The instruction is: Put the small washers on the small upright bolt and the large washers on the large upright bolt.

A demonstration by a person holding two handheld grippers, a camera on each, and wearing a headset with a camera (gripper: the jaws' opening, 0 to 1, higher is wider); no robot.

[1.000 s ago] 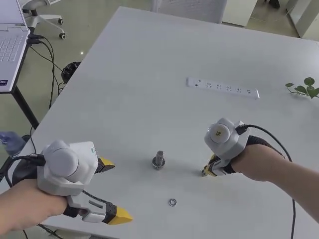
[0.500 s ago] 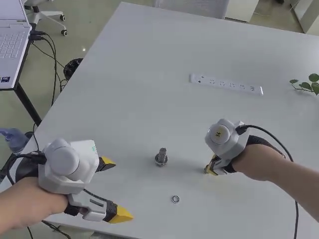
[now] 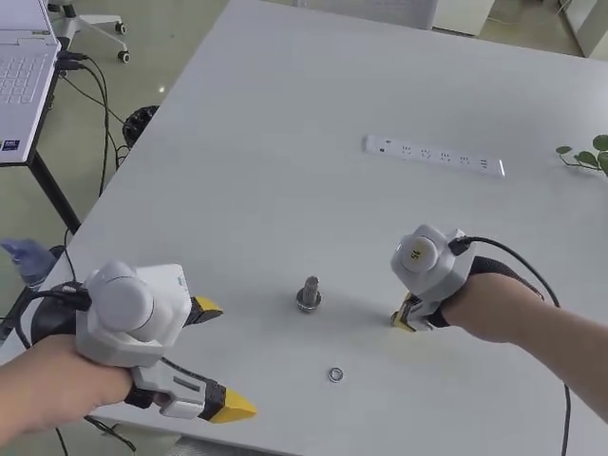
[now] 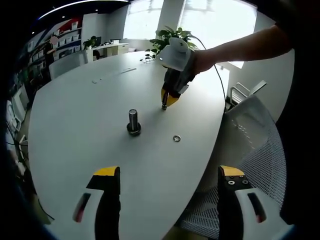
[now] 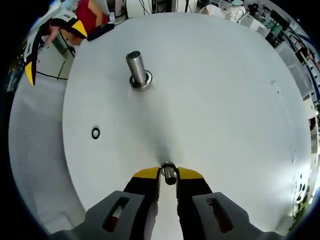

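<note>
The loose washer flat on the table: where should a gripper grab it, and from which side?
Pinch the washer across its outer rim, coming straight down from above: it lies flat on the table, so probably only its edge offers purchase. The open left gripper is free.

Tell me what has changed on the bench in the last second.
Nothing visibly moved; only the head camera shifted. The right claw stays shut on the small bolt, the left claw stays open, and the large bolt and loose washer sit where they were.
</note>
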